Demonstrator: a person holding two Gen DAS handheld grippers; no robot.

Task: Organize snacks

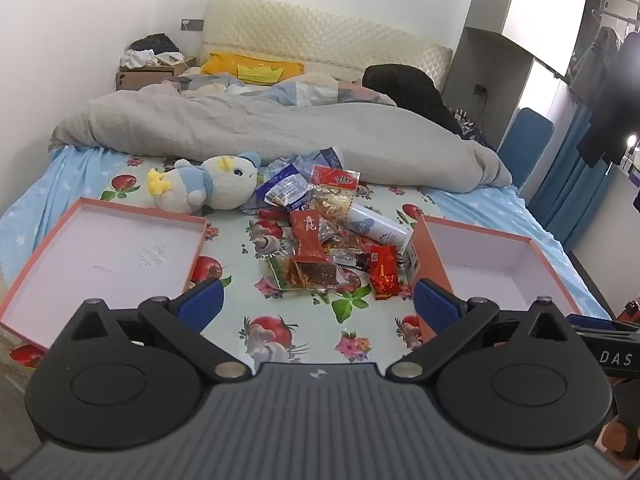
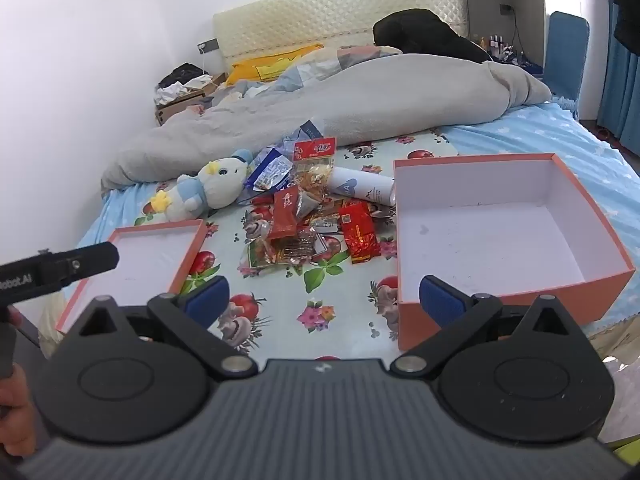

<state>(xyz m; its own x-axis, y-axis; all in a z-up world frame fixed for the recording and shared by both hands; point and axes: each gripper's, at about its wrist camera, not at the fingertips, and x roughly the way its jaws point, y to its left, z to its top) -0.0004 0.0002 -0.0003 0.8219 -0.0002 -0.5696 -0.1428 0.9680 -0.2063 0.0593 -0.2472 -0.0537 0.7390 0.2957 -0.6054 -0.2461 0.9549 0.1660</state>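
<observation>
Both tongs stand spread wide with nothing between their blue pads: my left gripper (image 1: 316, 306) hangs over the near edge of the bed (image 1: 120, 184), and my right gripper (image 2: 324, 300) hangs just beside it, partly over the near wall of the box (image 2: 516, 292).

I see the snacks (image 1: 320, 240) heaped in the middle of the bed, on the fruit-print sheet, between the lid (image 1: 100, 256) on the left and the orange box on the right. Both box and lid lie open side up, white inside, with no snack in either. A red packet (image 1: 308, 238) lies on top of the heap; a second red pack (image 1: 383, 276) lies at its right edge, near the box. A white can (image 1: 378, 229) lies on its side at the back right of the heap, its end close to the box's far left corner. Blue wrappers (image 1: 288, 190) sit at the far side.

A plush toy (image 1: 208, 186) lies just left of the heap, behind the lid. A grey quilt (image 1: 280, 128) is bunched across the far half of the bed.

From the right camera I see the left tool's black bar (image 2: 60, 268) over the lid.
</observation>
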